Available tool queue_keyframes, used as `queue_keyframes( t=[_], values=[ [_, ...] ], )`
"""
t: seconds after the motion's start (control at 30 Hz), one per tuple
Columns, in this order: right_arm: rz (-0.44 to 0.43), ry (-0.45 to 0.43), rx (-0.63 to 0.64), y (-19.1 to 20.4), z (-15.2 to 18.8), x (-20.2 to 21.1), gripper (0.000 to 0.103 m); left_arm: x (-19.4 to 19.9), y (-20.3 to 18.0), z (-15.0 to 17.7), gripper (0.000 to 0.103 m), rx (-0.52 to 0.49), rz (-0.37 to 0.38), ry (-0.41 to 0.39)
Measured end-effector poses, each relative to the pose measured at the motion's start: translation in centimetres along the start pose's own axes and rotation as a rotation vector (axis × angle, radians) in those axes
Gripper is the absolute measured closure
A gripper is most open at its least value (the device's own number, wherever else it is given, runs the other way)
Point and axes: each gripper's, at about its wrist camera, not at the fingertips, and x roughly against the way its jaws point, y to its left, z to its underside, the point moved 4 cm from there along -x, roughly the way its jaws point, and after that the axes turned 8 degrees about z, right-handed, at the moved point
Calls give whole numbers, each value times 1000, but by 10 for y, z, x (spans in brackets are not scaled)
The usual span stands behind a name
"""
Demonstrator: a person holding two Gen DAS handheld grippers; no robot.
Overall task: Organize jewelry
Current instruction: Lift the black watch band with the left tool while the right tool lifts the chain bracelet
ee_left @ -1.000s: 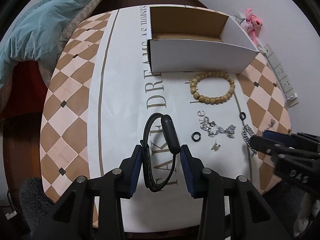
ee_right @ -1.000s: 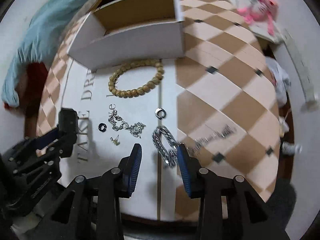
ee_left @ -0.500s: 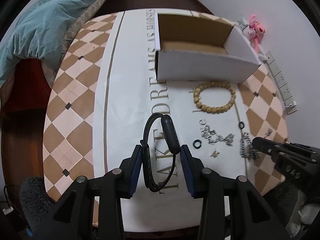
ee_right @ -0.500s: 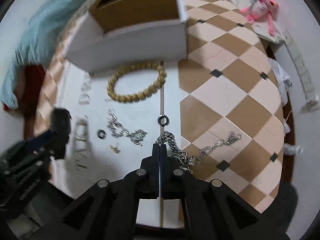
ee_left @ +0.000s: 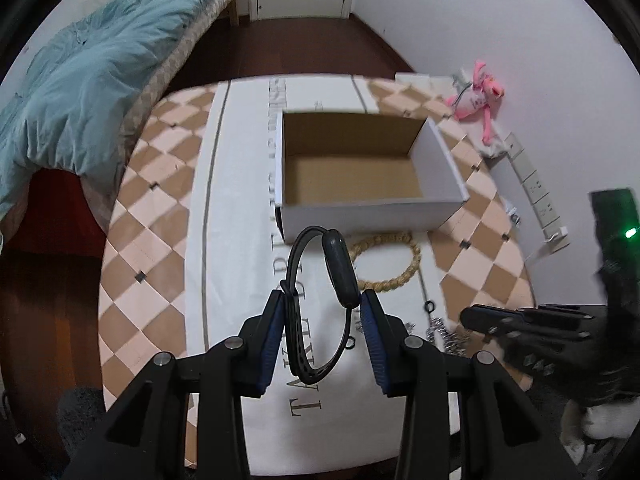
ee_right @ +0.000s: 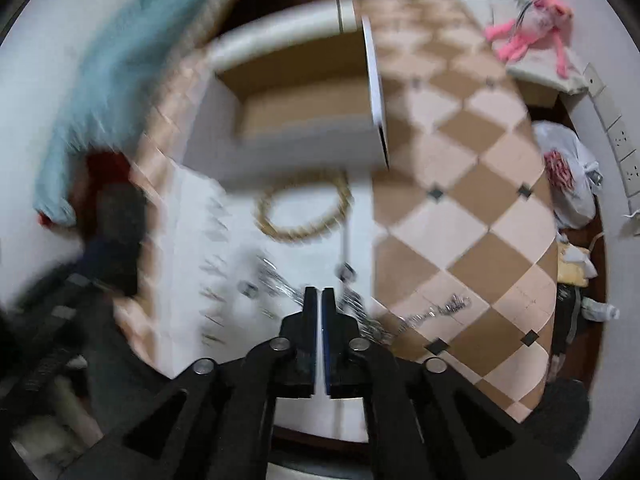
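My left gripper [ee_left: 323, 300] is shut on a black wristband [ee_left: 340, 268], held up above the white table runner. Beyond it stands an open white box [ee_left: 372, 216] with a bare cardboard inside. A wooden bead bracelet [ee_left: 400, 276] lies just in front of the box. My right gripper [ee_right: 319, 292] points down at the table; its jaws show a narrow slit and are opening, with nothing seen between them. A silver chain [ee_right: 432, 312] lies on the checked cloth just right of its fingers. The right wrist view is blurred.
Small black rings [ee_left: 429, 306] and a silver ornament [ee_right: 276, 280] lie between the grippers. A pink toy [ee_left: 476, 96] and a power strip [ee_left: 536, 188] sit at the right wall. Blue bedding [ee_left: 100, 80] lies to the left, and a plastic bag [ee_right: 568, 172] is on the floor.
My left gripper rose with the wristband, so the box's inside now shows. My right gripper closed from wide open beside the chain and now shows a thin slit.
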Motion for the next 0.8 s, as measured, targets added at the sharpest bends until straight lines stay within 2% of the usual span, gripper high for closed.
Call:
queue_keyframes(
  t=[0.03,0.07,0.2,0.33,0.4,0.43,0.47,0.53,0.6,0.63,0.67,0.8],
  values=[
    [16,21,-2,-1,1,-11,70,-7,1,3,68,0,-10,13],
    [19,31,-6,-2,3,-17,60,-15,2,8,68,1,-20,31],
    [41,36,-1,1,6,-35,59,-43,14,28,68,36,-43,102],
    [107,-2,37,9,8,-36,59,-59,24,43,68,60,-55,146],
    [182,-18,75,13,11,-37,68,-61,26,47,68,63,-60,154],
    [224,-31,102,16,14,-37,79,-62,26,48,68,65,-61,156],
    [223,-35,105,17,16,-36,86,-63,27,49,68,67,-61,157],
    [229,-42,106,17,18,-35,86,-63,27,52,68,70,-62,155],
    [215,-55,83,14,19,-32,87,-61,27,52,68,70,-60,152],
    [201,-78,68,12,19,-26,93,-59,26,52,68,70,-56,148],
    [187,-91,50,11,19,-21,103,-57,24,51,68,69,-55,144],
    [107,-153,-34,-1,19,5,103,-41,22,44,68,66,-36,113]
  ],
)
